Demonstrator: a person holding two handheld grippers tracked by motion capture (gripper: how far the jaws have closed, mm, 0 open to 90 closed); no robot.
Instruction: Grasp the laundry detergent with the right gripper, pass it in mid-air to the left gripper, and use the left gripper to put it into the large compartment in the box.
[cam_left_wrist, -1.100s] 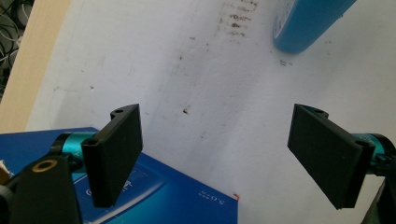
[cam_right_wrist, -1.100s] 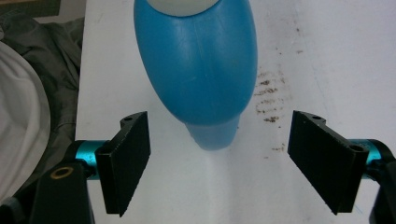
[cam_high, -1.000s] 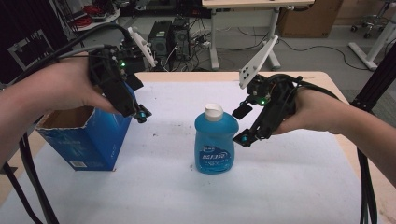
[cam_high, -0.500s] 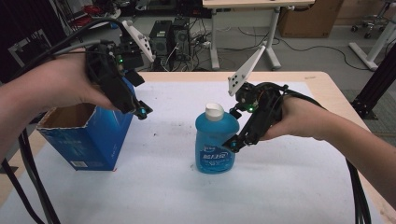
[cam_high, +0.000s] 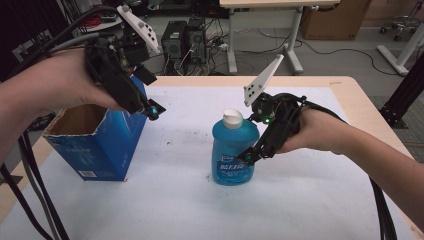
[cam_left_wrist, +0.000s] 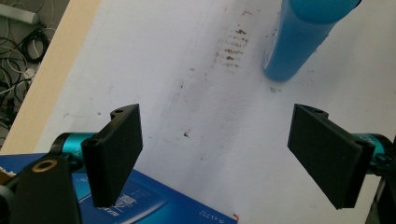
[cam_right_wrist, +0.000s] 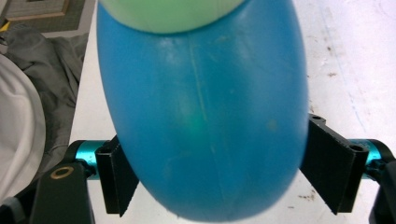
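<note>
Standing upright at the middle of the high view, the blue bottle (cam_high: 234, 150) with its white cap (cam_high: 232, 118) is resting on the white table cover (cam_high: 300, 200), and the right gripper (cam_high: 251, 156) is reaching in from the right of the frame, its jaws straddling the bottle's lower body. In the right gripper view the bottle (cam_right_wrist: 201, 116) is bulging between the two black jaws, which are pressing against its sides, so this gripper is grasping it. At the upper left of the high view the left gripper (cam_high: 150, 107) is hovering above the open blue box (cam_high: 95, 145), released, its jaws spread wide with nothing between them in the left gripper view.
</note>
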